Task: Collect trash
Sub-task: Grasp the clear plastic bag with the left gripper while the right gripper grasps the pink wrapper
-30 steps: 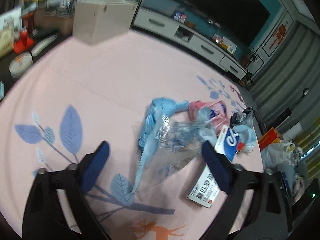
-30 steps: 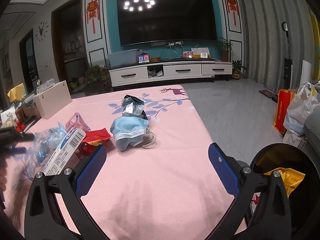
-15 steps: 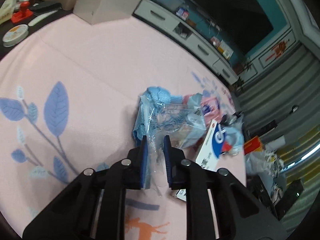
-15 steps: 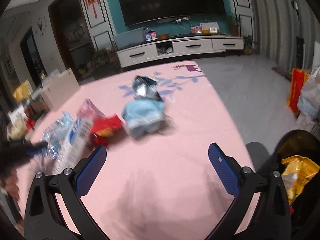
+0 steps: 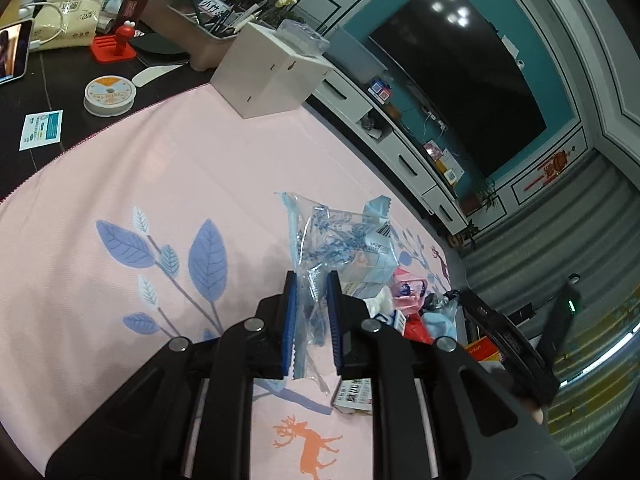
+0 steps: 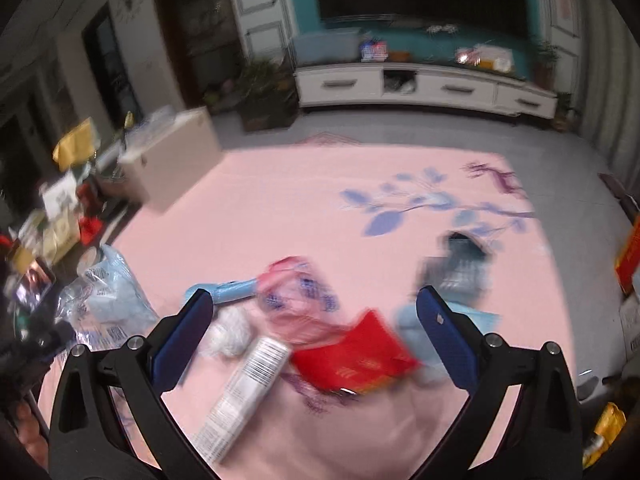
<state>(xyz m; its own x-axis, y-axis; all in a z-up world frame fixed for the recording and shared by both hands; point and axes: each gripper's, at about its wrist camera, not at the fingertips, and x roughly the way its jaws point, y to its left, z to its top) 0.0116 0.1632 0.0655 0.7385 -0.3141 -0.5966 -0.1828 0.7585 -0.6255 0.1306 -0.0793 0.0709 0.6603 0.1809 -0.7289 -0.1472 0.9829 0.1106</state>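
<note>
My left gripper (image 5: 311, 284) is shut on a clear blue-printed plastic bag (image 5: 340, 240) and holds it lifted off the pink tablecloth (image 5: 160, 168). The bag also shows at the left of the right wrist view (image 6: 106, 300). My right gripper (image 6: 316, 312) is open above a pile of trash: a red packet (image 6: 356, 352), a pink wrapper (image 6: 296, 300), a white barcode box (image 6: 244, 392), a white paper ball (image 6: 228, 332), a blue face mask (image 6: 424, 328) and a dark foil wrapper (image 6: 460, 260). That view is blurred.
A white box (image 5: 272, 76) stands at the tablecloth's far edge, with cluttered desk items (image 5: 108, 96) beyond it. A TV cabinet (image 6: 424, 84) lines the far wall. A yellow packet (image 6: 608, 424) shows at the lower right.
My left gripper closed on the clear bag and lifted it off the cloth. My right gripper swung left and down from the table's edge to above the trash pile.
</note>
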